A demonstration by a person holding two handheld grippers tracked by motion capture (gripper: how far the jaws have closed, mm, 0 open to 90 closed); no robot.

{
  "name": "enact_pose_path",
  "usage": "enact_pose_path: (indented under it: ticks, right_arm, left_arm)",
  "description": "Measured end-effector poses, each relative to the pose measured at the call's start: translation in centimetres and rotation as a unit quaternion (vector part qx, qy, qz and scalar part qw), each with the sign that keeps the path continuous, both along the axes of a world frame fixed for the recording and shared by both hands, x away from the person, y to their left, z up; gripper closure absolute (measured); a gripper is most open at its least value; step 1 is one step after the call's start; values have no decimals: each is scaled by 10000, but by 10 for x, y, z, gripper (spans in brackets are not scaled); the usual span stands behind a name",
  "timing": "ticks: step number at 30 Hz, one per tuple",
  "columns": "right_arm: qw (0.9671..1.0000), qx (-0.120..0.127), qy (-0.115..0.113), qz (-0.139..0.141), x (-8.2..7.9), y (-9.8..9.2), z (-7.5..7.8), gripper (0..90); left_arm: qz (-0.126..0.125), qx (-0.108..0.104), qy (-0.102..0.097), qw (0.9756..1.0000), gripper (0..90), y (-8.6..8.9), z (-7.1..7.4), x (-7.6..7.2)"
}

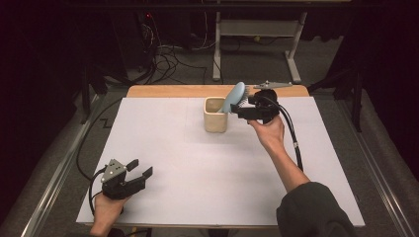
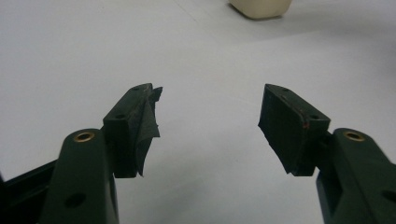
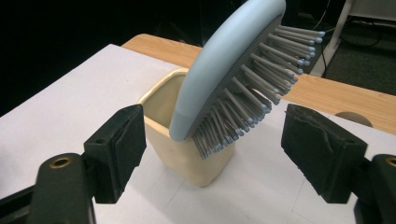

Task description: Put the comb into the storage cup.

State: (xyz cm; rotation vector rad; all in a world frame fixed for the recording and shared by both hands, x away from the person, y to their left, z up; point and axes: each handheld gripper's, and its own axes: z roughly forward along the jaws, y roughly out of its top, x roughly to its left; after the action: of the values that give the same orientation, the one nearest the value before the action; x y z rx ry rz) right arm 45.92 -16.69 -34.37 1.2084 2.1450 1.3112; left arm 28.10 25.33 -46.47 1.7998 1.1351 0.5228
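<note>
A cream square cup [image 1: 216,118] stands on the white sheet [image 1: 197,168] toward the far middle. A light-blue hairbrush [image 1: 233,97] leans in it, handle down inside, head up and tilted right, grey bristles facing right. My right gripper [image 1: 239,109] is level with the cup's right side, open. In the right gripper view its jaws stand wide on either side of the brush [image 3: 219,70] and cup [image 3: 187,158], touching neither. My left gripper [image 1: 140,168] rests open at the front left, with nothing between its jaws [image 2: 210,121]; the cup's base [image 2: 259,7] shows far ahead.
The wooden table edge [image 1: 178,91] shows beyond the sheet's far side. Behind the table, a white desk frame [image 1: 257,29] and tangled cables [image 1: 168,59] stand on the grey floor. The right gripper's cable [image 1: 294,138] trails along the person's forearm.
</note>
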Motion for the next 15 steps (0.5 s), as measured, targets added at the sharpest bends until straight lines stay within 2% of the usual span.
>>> enact_pose_path:
  ticks: [9, 15]
  right_arm:
    - [10000, -44, 20, 50, -5, -2, -1, 231]
    - [10000, 10, -79, 50, -9, -7, 4, 231]
  left_arm:
    - [1, -6, -10, 10000, 368, 1, 0, 1]
    - [-3, 15, -8, 10000, 368, 0, 0, 1]
